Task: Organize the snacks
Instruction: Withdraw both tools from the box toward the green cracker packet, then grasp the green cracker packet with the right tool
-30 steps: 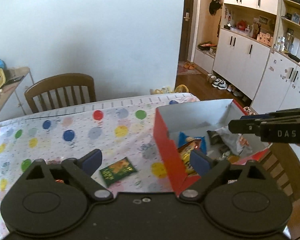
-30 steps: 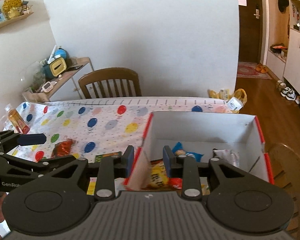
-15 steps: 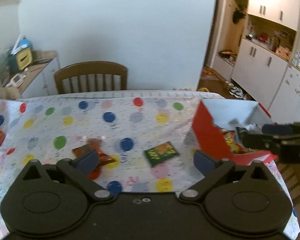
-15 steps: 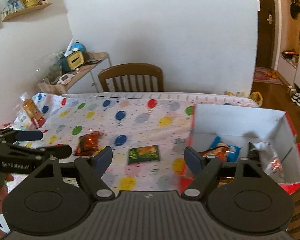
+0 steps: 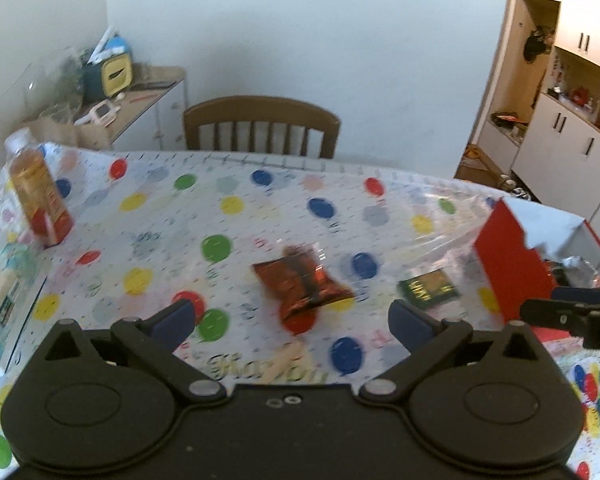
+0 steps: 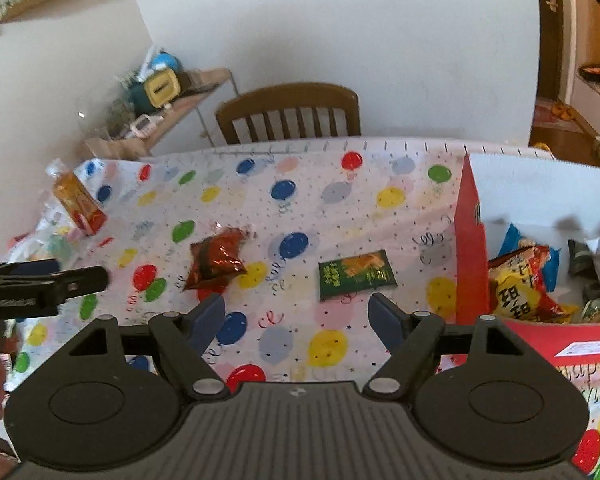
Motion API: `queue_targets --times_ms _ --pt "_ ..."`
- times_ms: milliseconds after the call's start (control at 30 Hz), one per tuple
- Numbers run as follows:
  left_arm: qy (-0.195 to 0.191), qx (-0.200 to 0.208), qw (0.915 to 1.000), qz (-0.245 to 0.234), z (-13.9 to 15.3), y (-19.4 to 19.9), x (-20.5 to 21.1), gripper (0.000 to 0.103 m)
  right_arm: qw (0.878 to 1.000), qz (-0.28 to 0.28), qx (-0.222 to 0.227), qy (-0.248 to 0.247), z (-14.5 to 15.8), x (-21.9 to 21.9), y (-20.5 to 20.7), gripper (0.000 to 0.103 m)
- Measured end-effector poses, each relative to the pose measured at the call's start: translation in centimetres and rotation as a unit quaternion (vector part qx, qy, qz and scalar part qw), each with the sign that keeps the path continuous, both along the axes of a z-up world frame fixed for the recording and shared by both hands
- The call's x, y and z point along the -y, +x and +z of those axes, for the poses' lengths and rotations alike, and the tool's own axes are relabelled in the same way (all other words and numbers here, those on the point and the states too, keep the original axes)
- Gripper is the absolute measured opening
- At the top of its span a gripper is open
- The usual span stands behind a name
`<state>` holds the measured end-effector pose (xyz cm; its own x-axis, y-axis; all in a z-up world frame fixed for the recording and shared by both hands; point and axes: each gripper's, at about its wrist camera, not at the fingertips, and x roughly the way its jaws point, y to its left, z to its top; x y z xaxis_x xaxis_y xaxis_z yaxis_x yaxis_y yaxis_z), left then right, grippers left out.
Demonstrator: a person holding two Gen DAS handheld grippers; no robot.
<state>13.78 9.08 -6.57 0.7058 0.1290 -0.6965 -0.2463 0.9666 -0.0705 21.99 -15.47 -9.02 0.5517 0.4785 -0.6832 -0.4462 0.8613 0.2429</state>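
A red snack packet and a flat green snack packet lie on the balloon-print tablecloth. A red box with a white inside stands at the right and holds several snack bags. My left gripper is open and empty, above the table just short of the red packet. My right gripper is open and empty, just short of the green packet. Each gripper shows at the edge of the other's view.
A juice bottle stands at the table's far left. A wooden chair stands behind the table. A side shelf with a yellow clock is at the back left. White cabinets line the right wall.
Both grippers have swung left, away from the box and toward the loose packets. My right gripper has opened from nearly shut to wide. The packets have not moved.
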Motion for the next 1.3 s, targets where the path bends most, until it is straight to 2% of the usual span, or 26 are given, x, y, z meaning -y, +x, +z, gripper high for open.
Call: queue_targets --times_ms 200,433,600,667,867,1033,1300 --pt "-0.013 -0.013 0.9998 0.006 -2.0 -0.1 -2.5 0.103 0.999 -0.026 -0.014 -0.025 -2.1 -1.7 2.0 0.079" --pt "-0.016 -0.027 0.9995 0.003 -4.2 0.2 -3.5 0.102 0.997 -0.043 -0.026 -0.054 -4.7 -3.4 5.2 0.079" --pt "-0.027 -0.049 0.9984 -0.009 -6.1 0.7 -3.6 0.095 0.996 -0.019 -0.016 -0.083 -6.7 -4.3 7.2 0.079" --pt "-0.026 -0.057 0.9979 -0.016 -6.9 1.0 -3.6 0.088 0.996 -0.010 -0.011 -0.091 -7.3 -4.6 8.0 0.079" --pt "-0.020 -0.080 0.9959 -0.037 -9.1 2.0 -3.1 0.082 0.994 0.020 -0.008 -0.106 -9.1 -5.4 9.9 0.079" --pt "-0.019 -0.096 0.9942 -0.044 -10.4 2.7 -2.8 0.080 0.993 0.024 -0.011 -0.115 -10.5 -5.7 11.4 0.079" --pt "-0.005 -0.113 0.9910 -0.072 -12.0 4.1 -1.7 0.065 0.990 0.039 -0.005 -0.133 -11.9 -6.3 12.3 0.079"
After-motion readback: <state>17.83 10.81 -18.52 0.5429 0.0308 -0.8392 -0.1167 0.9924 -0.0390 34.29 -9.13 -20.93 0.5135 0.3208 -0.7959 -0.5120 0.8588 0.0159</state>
